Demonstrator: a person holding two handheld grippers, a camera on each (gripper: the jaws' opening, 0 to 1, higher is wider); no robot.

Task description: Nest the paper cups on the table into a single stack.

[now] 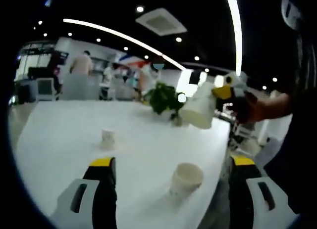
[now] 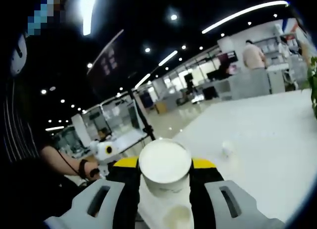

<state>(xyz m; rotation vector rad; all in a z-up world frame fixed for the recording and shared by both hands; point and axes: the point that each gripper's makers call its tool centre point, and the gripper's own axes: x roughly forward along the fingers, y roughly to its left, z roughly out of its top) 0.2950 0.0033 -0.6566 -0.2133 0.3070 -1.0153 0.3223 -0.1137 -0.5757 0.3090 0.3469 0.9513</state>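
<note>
Because nesting calls for one cup to be carried above another, my right gripper (image 2: 165,189) is clamped on a paper cup (image 2: 165,168), its two jaws pressing the cup's sides and the mouth turned away from the camera toward the room. In the left gripper view that held cup appears raised well above the white table (image 1: 64,135), tipped with its mouth toward my left side. My left gripper (image 1: 171,189) is spread wide with nothing between its jaws; it waits low over the table, framing an upright open cup (image 1: 186,178) that stands just ahead of and between its jaws. I judge this to be the receiving cup. A third small cup (image 1: 108,138) stands farther ahead, beyond my left jaw, well apart. A potted plant (image 1: 165,101) sits beyond, near the far table edge.
</note>
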